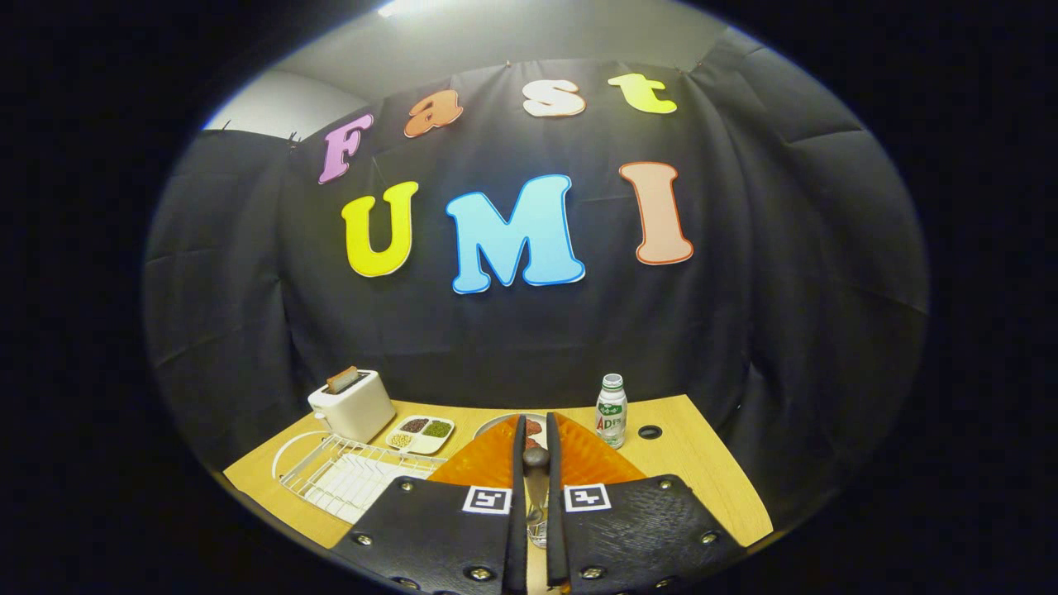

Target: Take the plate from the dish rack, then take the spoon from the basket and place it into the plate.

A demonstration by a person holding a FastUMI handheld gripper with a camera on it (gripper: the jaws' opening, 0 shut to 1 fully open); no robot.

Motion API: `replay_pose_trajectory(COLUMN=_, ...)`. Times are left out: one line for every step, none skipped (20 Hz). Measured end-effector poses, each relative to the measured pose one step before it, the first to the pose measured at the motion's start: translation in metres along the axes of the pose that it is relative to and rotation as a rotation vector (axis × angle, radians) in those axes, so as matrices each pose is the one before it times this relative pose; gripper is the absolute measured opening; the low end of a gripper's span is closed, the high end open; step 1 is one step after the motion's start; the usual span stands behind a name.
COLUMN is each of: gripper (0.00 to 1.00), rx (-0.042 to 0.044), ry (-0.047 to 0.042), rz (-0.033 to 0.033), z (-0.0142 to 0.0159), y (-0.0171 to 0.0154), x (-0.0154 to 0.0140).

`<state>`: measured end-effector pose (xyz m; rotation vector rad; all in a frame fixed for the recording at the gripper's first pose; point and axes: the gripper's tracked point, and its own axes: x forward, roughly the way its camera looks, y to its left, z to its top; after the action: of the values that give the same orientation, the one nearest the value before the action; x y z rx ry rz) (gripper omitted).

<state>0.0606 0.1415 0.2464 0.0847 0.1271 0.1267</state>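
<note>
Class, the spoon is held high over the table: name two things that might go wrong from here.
1. The hand-held gripper pinches the spoon by its thin handle; it may swivel or slip.
2. The fingers hide most of the plate, so the drop may miss, near the bottle.

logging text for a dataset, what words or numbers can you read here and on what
bottle label: print too small to read.
gripper, shut on the spoon: two square code marks, no words.
toaster, rack: none.
</note>
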Motion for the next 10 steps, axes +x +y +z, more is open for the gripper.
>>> replay_pose_trajectory(gripper=0.09, rx=0.00131, ry=-0.0024, rz=0.00408, z=0.00299, y=0.00228, x=-0.00464)
replay_pose_trajectory(gripper=0.09, rx=0.00196, ry=0.00014, rz=0.00435, z=0.00089, y=0.00375, x=-0.00456)
replay_pose_trajectory(gripper=0.09, rx=0.00333, ry=0.00009, rz=0.00337, z=0.00077, y=0.00203, x=-0.00449)
replay_pose_trajectory(gripper=0.09, rx=0.0024, ry=0.00581, rz=0.00177, z=-0.0022, y=0.00203, x=-0.0035)
replay_pose_trajectory(gripper=0.09, rx=0.0019, ry=0.00538, rz=0.0031, z=-0.0026, y=0.00222, x=-0.00422)
replay_pose_trajectory(gripper=0.09, rx=0.00222, ry=0.00491, rz=0.00428, z=-0.00266, y=0.00321, x=-0.00416)
replay_pose_trajectory(gripper=0.09, rx=0.00067, ry=0.0043, rz=0.00317, z=-0.00197, y=0.0023, x=-0.00397)
replay_pose_trajectory(gripper=0.09, rx=0.00224, ry=0.00647, rz=0.00555, z=-0.00466, y=0.00286, x=-0.00423)
replay_pose_trajectory(gripper=0.09, rx=0.00012, ry=0.00704, rz=0.00724, z=-0.00314, y=0.00317, x=-0.00312)
replay_pose_trajectory(gripper=0.09, rx=0.00099, ry=0.0072, rz=0.00618, z=-0.0049, y=0.00356, x=-0.00356)
